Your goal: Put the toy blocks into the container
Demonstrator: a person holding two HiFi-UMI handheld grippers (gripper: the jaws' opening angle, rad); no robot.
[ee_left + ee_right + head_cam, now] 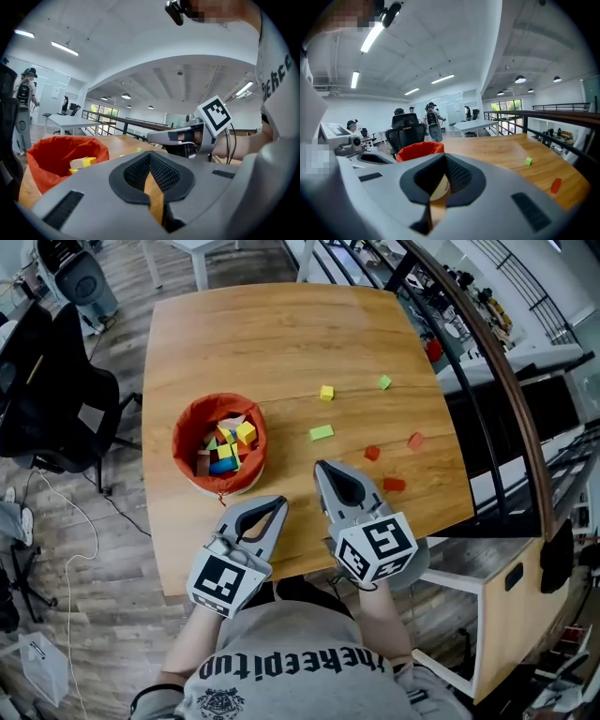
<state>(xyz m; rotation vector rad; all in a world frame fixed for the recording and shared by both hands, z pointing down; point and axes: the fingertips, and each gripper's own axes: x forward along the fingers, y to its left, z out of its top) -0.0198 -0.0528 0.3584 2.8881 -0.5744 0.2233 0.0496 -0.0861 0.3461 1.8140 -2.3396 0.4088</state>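
Left claw (279,503) is hovering over the near edge of the tabletop (281,334), its jaws standing fully together with nothing between them; in the left gripper view only a sliver of wood is showing through the seam. Right claw (322,466) is hovering just beside it on its right, jaws likewise pressed together and gripping nothing. Both are pointing away from the person, across the tabletop. The orange-red container (186,427) is sitting on the left half of the tabletop, just beyond the left claw's tip, and is holding a heap of mixed toy blocks (225,444); yellow, blue, green, red and wood-coloured pieces are showing. Six more blocks are lying loose on the tabletop to the right of the container, apart from one another: a yellow cube (326,393) and a small green block (384,382) are lying farthest from the person; a flat light-green block (322,432) is lying between the yellow cube and the right claw's tip; a small red block (372,453) is lying just right of that tip; an orange-red block (415,440) is lying nearer the right edge; a flat red block (395,485) is lying beside the right claw's body. A black office chair (56,390) is standing on the floor left of the tabletop, and a railing (511,390) is running along its right side
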